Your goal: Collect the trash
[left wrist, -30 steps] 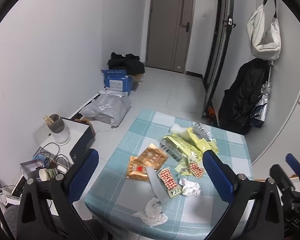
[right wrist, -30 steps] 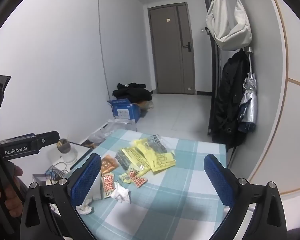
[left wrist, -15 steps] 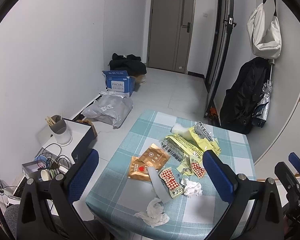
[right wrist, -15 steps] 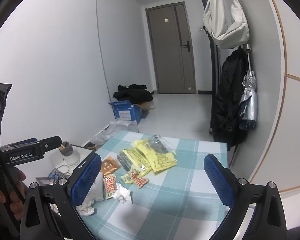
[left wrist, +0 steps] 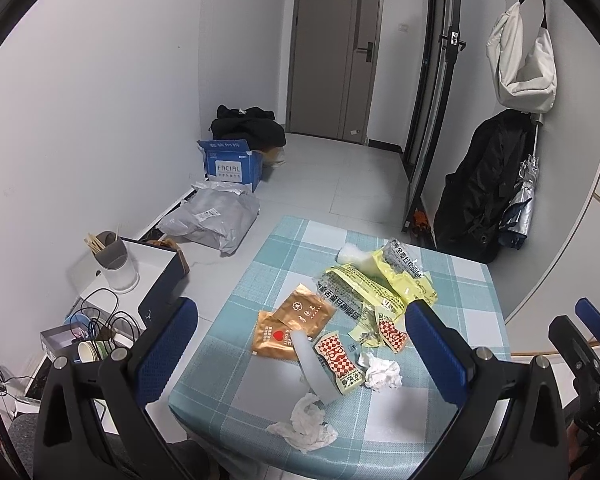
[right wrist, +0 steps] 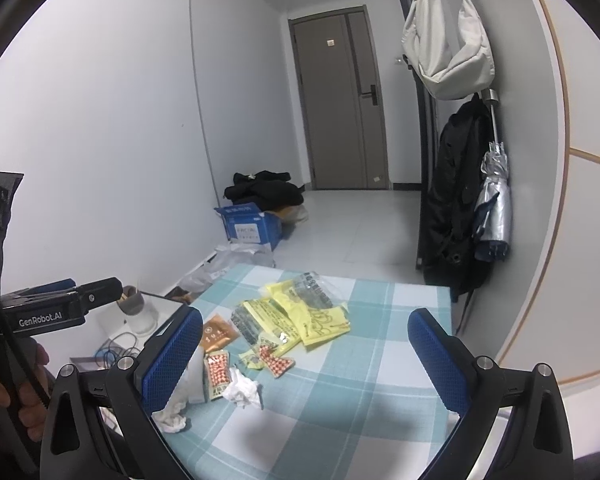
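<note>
Blue pads: both grippers carry blue textured pads on black frames.
Left gripper (left wrist: 300, 356): jaws spread wide, nothing between them, held above the near end of the counter.
Right gripper (right wrist: 305, 356): jaws likewise spread and empty, above the counter's near right part.
Counter (left wrist: 460, 432): covered with a teal and white checked cloth.
Crumpled tissues: one (left wrist: 306, 424) near the front edge, another (left wrist: 380, 372) just right of a red and white checked wrapper (left wrist: 337, 361).
Grey tube (left wrist: 312, 364): lies touching that wrapper.
Orange sachets (left wrist: 296, 324): two, overlapping, left of centre.
Yellow wrappers (left wrist: 384, 284): a heap further back, with clear printed film among it.
Floor: a blue box (left wrist: 230, 164) and a grey mailer bag (left wrist: 216, 216) by the left wall.
Right wall: a white bag (right wrist: 446, 44) hangs above a black coat (right wrist: 456, 208).
</note>
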{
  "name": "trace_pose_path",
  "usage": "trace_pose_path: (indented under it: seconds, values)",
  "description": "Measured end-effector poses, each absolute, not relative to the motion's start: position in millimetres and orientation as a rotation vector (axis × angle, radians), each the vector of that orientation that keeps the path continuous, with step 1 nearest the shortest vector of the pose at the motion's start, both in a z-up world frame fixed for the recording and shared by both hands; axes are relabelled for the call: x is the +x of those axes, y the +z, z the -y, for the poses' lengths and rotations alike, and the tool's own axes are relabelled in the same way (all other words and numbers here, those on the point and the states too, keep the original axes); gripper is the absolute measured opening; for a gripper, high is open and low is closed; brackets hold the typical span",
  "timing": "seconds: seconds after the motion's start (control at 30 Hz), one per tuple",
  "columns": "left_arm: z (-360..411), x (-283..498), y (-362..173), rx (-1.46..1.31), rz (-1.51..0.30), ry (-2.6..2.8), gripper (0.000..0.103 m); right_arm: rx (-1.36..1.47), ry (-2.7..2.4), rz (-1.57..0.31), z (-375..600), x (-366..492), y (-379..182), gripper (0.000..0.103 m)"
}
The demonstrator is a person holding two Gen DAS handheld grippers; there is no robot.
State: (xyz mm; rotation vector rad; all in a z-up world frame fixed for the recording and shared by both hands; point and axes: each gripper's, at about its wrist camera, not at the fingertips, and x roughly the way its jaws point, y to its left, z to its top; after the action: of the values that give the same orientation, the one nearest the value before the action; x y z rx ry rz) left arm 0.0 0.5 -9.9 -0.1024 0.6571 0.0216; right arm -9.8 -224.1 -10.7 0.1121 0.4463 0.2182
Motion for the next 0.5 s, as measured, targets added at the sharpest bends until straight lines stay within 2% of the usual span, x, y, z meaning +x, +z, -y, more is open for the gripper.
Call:
trace_pose_path:
  seconds: [0.5]
  values:
    - [-3.6, -0.9, -12.8, -0.11, -0.673, -0.008, 0.102, 0.108, 0.216, -0.443, 224.2, -11.3, -10.8, 0.103]
